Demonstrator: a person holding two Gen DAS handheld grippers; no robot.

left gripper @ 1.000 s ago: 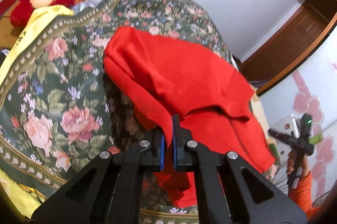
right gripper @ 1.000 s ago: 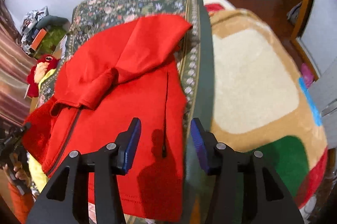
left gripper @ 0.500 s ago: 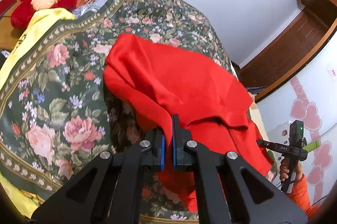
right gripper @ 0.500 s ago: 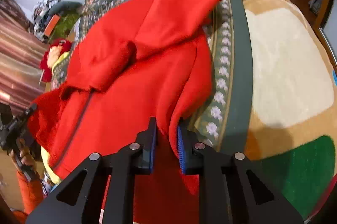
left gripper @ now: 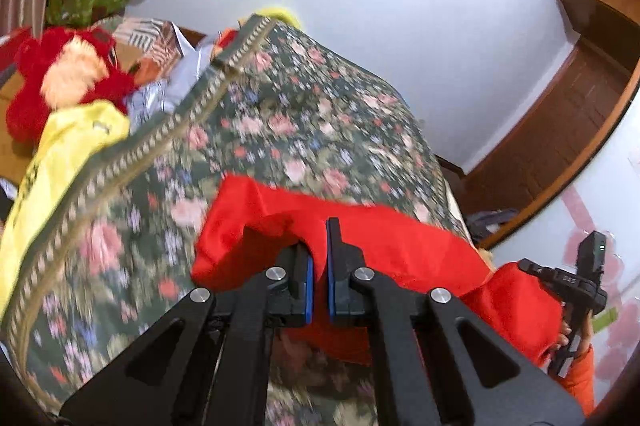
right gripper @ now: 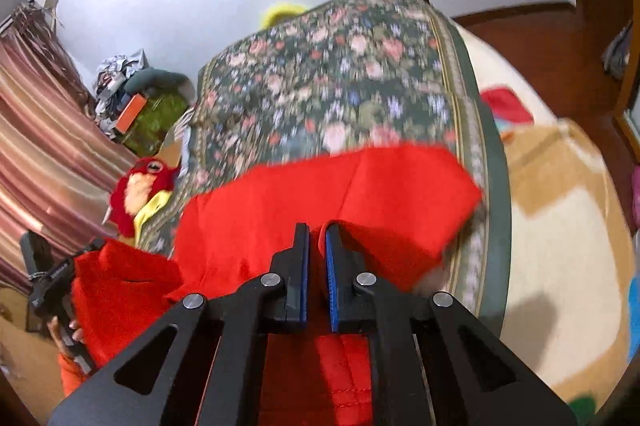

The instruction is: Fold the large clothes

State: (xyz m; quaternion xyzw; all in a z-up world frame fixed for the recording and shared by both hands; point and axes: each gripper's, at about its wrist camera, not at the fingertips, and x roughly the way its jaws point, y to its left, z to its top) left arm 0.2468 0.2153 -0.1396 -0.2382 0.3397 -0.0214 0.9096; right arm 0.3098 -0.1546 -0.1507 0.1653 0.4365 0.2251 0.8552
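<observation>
Both tongs, left gripper (left gripper: 319,262) and right gripper (right gripper: 317,266), pinch the near hem of the red garment (right gripper: 320,197), which stretches sideways between them and trails forward onto the floral bedspread (left gripper: 280,129).

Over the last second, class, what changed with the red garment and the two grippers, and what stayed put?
The right gripper closed on the red garment; both grippers then lifted its near edge. The left gripper stayed shut on it. The floral bedspread has not moved.
</observation>
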